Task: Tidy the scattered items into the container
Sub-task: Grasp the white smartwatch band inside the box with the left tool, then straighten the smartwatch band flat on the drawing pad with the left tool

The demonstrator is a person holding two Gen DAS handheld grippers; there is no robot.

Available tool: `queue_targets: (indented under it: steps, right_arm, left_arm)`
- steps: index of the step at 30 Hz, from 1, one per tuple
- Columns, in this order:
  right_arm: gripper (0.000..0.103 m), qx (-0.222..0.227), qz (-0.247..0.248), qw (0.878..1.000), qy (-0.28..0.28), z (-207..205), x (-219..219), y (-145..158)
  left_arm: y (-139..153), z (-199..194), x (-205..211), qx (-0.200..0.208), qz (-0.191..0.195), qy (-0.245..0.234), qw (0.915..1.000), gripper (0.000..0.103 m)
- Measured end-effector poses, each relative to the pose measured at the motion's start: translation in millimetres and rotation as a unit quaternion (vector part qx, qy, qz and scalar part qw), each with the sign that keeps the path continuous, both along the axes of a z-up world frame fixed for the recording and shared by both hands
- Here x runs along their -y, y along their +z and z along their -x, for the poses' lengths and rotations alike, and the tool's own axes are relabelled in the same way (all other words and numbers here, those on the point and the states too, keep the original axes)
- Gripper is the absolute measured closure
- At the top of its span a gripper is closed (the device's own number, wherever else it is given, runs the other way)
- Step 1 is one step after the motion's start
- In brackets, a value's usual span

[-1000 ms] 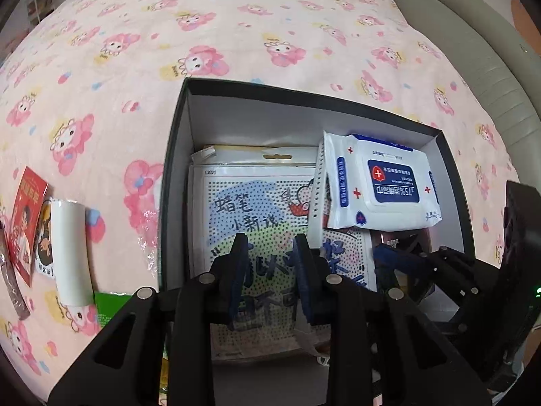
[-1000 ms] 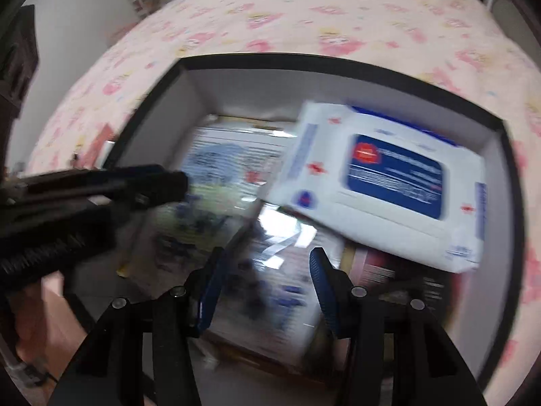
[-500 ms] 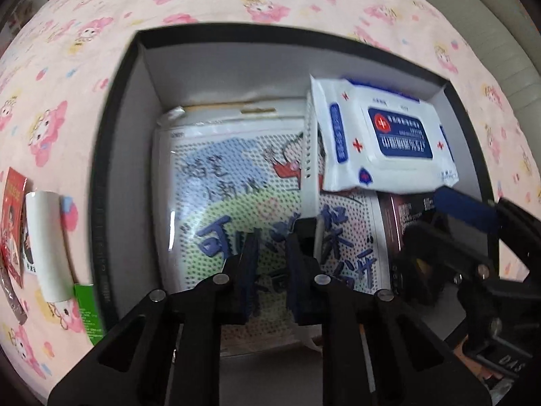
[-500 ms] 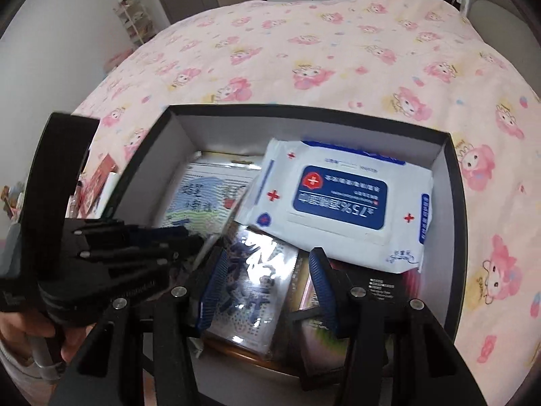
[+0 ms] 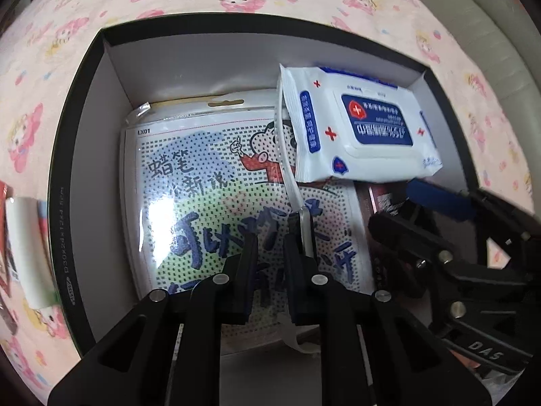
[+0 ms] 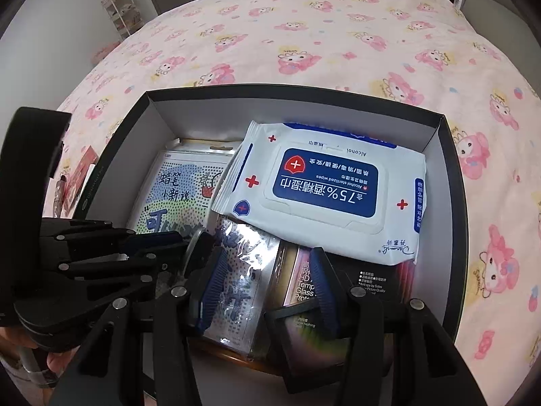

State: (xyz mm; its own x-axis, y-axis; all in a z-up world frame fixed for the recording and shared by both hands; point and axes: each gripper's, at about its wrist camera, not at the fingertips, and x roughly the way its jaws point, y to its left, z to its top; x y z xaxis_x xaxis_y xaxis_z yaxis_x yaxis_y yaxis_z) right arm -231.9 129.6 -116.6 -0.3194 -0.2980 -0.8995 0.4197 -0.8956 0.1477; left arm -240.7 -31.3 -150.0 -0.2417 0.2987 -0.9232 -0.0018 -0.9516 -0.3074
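The container [image 5: 88,77], a dark-rimmed box on the pink bedspread [image 6: 304,34], already holds a dotted craft kit [image 5: 203,182], a wipes pack [image 6: 324,189] leaning over it, and screen-protector boxes [image 6: 304,291]. Both grippers hang inside it: the left gripper [image 5: 268,264] has its fingers nearly closed with nothing between them, the right gripper [image 6: 267,280] is spread and empty. The placing step looks finished; next comes a reach outside. Only the left view shows a white tube [image 5: 25,247] beside the box.
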Motion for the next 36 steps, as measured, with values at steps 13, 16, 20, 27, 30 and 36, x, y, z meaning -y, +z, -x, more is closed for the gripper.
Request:
queue_targets:
  steps: [13, 16, 20, 27, 30, 36]
  right_arm:
    - [0.055, 0.055, 0.009, 0.996, 0.068, -11.9, 40.5, -23.3]
    - [0.055, 0.061, 0.02, 0.996, 0.07, -12.2, 44.2, -26.9]
    - [0.057, 0.047, 0.008, 0.997, 0.061, -11.5, 37.2, -26.0]
    - [0.057, 0.049, -0.014, 0.999, 0.019, -0.5, 9.8, -28.0]
    - [0.057, 0.04, -0.01, 0.999, 0.02, -1.5, 5.9, -21.2]
    - [0.057, -0.002, -0.02, 1.0, 0.017, -3.6, -8.4, 0.4]
  left_arm:
    - [15.9, 0.3, 23.7, -0.022, -0.023, 0.054, 0.9981, 0.09]
    - [14.5, 2.7, 25.4, -0.019, -0.023, 0.05, 0.9983, 0.09]
    - [10.5, 4.0, 22.5, -0.008, -0.022, 0.053, 0.9983, 0.09]
    - [2.9, 8.1, 9.7, 0.006, -0.052, 0.025, 0.9983, 0.09]
    - [0.2, 10.3, 4.8, 0.007, -0.044, 0.02, 0.9988, 0.09]
    - [-1.5, 13.1, -4.2, 0.007, -0.04, 0.005, 0.9992, 0.086]
